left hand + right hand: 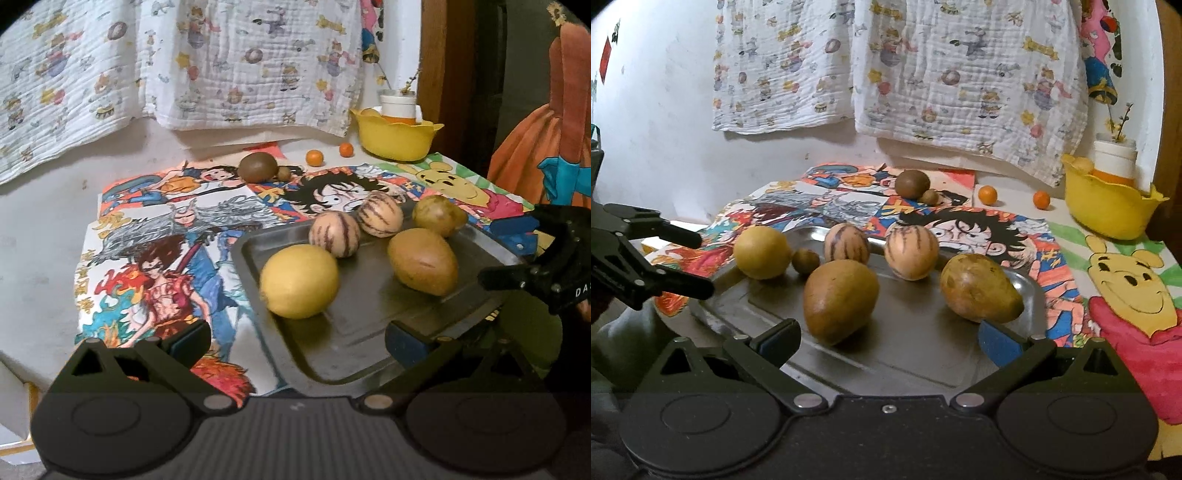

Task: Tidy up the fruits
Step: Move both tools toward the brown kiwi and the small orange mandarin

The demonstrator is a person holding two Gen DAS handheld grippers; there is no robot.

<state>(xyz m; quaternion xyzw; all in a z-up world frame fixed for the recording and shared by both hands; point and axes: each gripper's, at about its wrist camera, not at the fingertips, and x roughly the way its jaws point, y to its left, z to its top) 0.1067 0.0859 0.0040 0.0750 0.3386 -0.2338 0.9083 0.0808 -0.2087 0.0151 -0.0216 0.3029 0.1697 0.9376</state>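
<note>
Left wrist view: right gripper (pixel 517 254) reads "DA"; both grippers' jaws spread, empty, over tray (pixel 351 343).

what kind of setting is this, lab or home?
Looks like a home: printed cloth hung on the wall, hand-coloured cartoon drawings covering the table, and a metal tray of fruit beside a yellow bowl.

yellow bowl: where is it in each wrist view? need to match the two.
Left wrist: yellow bowl upper right, beyond the tray's far end, by the door frame.
Right wrist: yellow bowl far right, mid-height, above the bear drawing.
Shared landmark: the two small oranges just left of it.
</note>
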